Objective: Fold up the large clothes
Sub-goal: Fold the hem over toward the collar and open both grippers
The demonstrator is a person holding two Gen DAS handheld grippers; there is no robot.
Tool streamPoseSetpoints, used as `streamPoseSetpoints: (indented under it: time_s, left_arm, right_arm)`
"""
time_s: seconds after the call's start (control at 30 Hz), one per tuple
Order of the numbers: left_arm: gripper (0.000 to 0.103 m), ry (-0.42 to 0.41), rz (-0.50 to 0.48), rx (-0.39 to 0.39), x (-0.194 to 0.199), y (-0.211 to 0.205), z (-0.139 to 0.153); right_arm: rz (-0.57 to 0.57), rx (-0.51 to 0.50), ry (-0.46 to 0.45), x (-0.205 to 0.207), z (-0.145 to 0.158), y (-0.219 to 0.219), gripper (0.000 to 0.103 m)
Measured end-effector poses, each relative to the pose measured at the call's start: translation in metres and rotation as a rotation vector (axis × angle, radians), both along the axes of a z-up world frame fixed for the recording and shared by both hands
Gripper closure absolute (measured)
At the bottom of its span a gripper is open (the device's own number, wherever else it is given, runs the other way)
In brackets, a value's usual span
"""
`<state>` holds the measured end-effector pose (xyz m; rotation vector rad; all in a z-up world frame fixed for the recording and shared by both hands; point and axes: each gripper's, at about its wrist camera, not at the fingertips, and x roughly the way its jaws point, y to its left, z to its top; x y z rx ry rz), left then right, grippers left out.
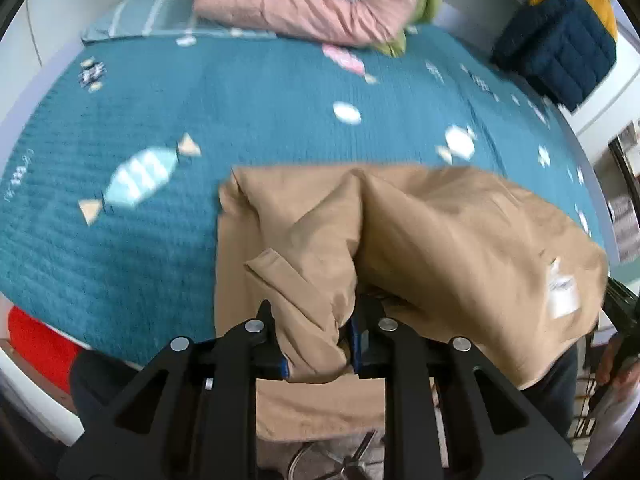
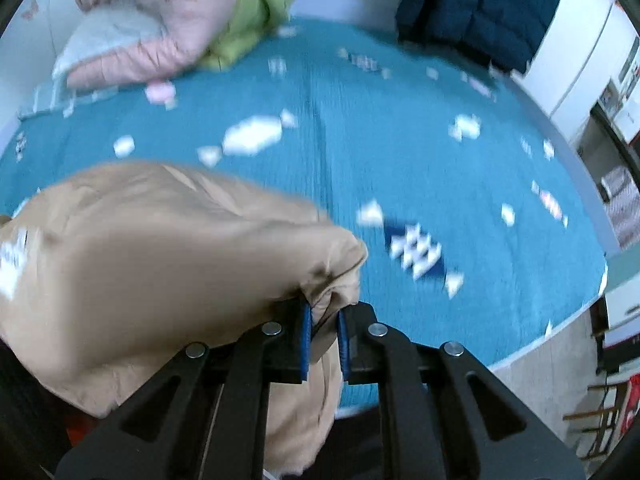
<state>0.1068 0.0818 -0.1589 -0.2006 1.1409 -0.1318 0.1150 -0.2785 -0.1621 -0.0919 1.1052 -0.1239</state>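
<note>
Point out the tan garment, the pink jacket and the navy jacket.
tan garment (image 1: 460,232), left wrist view, on its broad upper panel.
pink jacket (image 2: 156,40), right wrist view, on its quilted front.
navy jacket (image 1: 560,52), left wrist view, on its dark quilted side.

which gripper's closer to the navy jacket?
Right, likely. The navy jacket sits at the bed's far right, on the right hand-held gripper's side; the left hand-held gripper holds the tan garment further left.
</note>
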Motion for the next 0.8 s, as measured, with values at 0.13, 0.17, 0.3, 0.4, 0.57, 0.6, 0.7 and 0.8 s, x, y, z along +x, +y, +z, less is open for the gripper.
streamPoseSetpoints:
  time_s: [0.13,0.17,0.3,0.4,0.57,0.6,0.7,0.8]
  left_arm:
    - [0.081,0.048,0.000,0.045,-0.018,0.001,-0.018]
    - [0.081,0.064,0.001,0.054,-0.021,0.004,-0.021]
    - [0.062,0.070,-0.044,0.113,-0.035,0.011,-0.009]
    - [0.060,0.059,-0.081,0.162,-0.050,0.017,0.007]
    - [0.068,0.034,-0.064,0.184,-0.065,0.027,0.040]
    - [0.068,0.022,-0.066,0.180,-0.066,0.026,0.048]
    - [0.069,-0.044,-0.082,0.168,-0.068,0.017,0.076]
    - [0.069,-0.064,-0.106,0.078,-0.066,0.006,0.090]
  right_arm:
    - [-0.043,0.057,0.079,-0.027,-0.015,-0.011,0.086]
    - [-0.047,0.057,0.087,-0.034,-0.015,-0.012,0.085]
    - [-0.060,0.068,0.120,-0.057,-0.003,-0.022,0.079]
    - [-0.081,0.080,0.113,-0.068,0.013,-0.036,0.071]
    - [-0.070,0.053,0.012,-0.068,0.050,-0.037,0.071]
    - [-0.065,0.038,-0.005,-0.063,0.055,-0.034,0.071]
    - [0.000,0.079,0.023,-0.044,0.050,-0.017,0.071]
    - [0.024,0.010,0.106,-0.026,0.024,0.001,0.071]
